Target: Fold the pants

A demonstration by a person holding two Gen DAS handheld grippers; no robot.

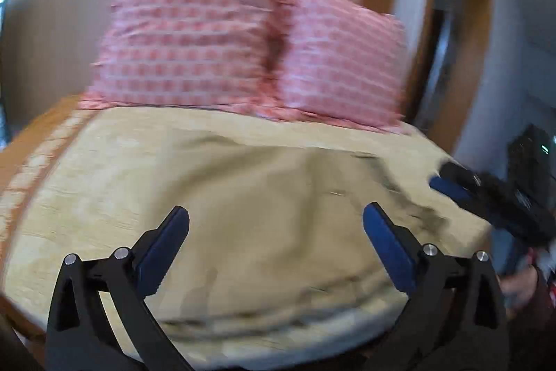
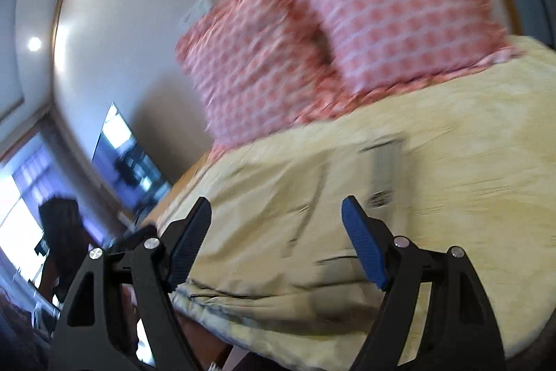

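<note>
Khaki pants (image 1: 278,218) lie spread on the yellow bed cover (image 1: 121,162), near the bed's front edge. My left gripper (image 1: 276,218) is open and empty, held above the pants. The right gripper (image 1: 451,186) shows at the right of the left wrist view, over the pants' right side. In the right wrist view the right gripper (image 2: 276,207) is open and empty above the pants (image 2: 295,225), whose pocket and seams show blurred. The yellow cover (image 2: 486,162) lies under them. Both views are motion-blurred.
Two pink patterned pillows (image 1: 194,33) lean against the wall at the bed's head, also in the right wrist view (image 2: 382,6). A wooden door frame (image 1: 462,33) stands at the right. A window and a dark figure (image 2: 62,232) are at the left.
</note>
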